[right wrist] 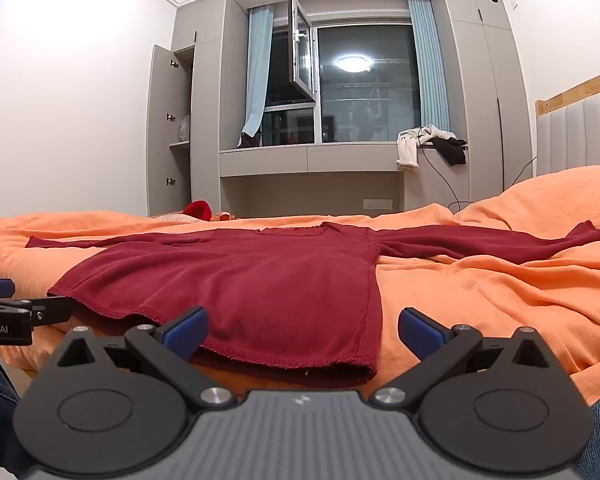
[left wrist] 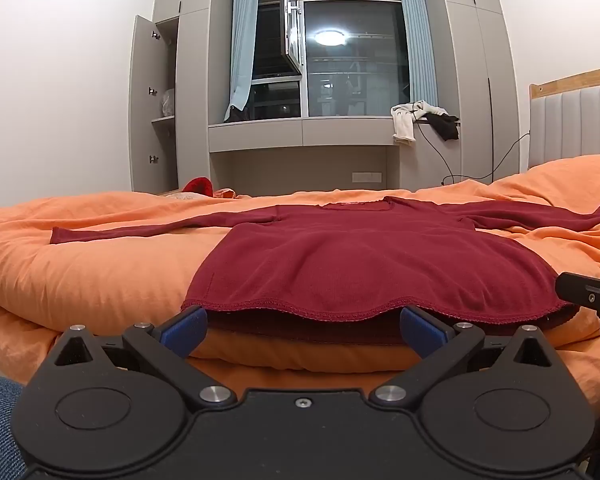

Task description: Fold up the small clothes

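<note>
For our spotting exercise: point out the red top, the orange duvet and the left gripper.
red top [left wrist: 340, 264]: left wrist view, middle of its body.
orange duvet [right wrist: 500, 300]: right wrist view, bare stretch right of the top.
left gripper [left wrist: 303, 324]: left wrist view, midway between its open fingertips.

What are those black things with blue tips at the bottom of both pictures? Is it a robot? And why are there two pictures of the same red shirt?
No robot here: a person holds one grabbing tool in each hand. Each tool has its own camera looking forward between its two blue-tipped fingers, so you get two pictures. One looks from the left gripper, the other from the right gripper. Both are wide open and hold nothing. In front of them a dark red long-sleeved shirt lies flat, sleeves spread, on an orange blanket. The grippers sit at its bottom hem, probably ready to start folding. Behind are a window and grey cupboards.
</note>
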The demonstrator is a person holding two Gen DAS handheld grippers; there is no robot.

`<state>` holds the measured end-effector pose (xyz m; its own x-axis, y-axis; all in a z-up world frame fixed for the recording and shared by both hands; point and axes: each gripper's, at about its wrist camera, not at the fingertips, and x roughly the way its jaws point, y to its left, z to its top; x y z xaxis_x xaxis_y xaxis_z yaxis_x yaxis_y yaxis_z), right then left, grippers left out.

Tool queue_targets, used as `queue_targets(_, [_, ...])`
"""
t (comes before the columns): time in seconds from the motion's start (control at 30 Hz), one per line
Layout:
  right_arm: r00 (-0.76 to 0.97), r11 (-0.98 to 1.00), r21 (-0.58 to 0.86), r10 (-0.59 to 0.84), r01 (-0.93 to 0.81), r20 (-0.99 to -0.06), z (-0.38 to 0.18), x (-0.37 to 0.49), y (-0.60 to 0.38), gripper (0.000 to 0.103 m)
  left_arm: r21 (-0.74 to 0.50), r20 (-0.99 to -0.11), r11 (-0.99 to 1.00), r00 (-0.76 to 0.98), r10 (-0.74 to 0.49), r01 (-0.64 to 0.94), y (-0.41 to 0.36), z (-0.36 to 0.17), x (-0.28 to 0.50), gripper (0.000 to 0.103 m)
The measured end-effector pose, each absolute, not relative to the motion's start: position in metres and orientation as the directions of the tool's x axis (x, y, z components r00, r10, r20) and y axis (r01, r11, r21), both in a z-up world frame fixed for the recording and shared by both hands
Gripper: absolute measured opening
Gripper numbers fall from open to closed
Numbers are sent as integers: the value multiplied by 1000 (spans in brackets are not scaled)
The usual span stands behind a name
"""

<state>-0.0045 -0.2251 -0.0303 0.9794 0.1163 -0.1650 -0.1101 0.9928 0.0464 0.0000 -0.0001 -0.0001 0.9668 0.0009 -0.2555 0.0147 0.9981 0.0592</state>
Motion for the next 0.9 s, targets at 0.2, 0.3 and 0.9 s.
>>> queue_targets(0.2, [979,993,46,116,-110,-166,-30,-4,-225,103,59,-256,998,967,1,15,0,0,0,102])
queue_targets(0.3, [979,993,46,116,-110,-167,-30,-4,-225,103,58,-255,998,967,0,15,0,0,0,102])
queue_targets(0.9, [980,993,45,114,-108,-165,-33,-7,-226,103,59,-255,998,967,1,14,0,0,0,102])
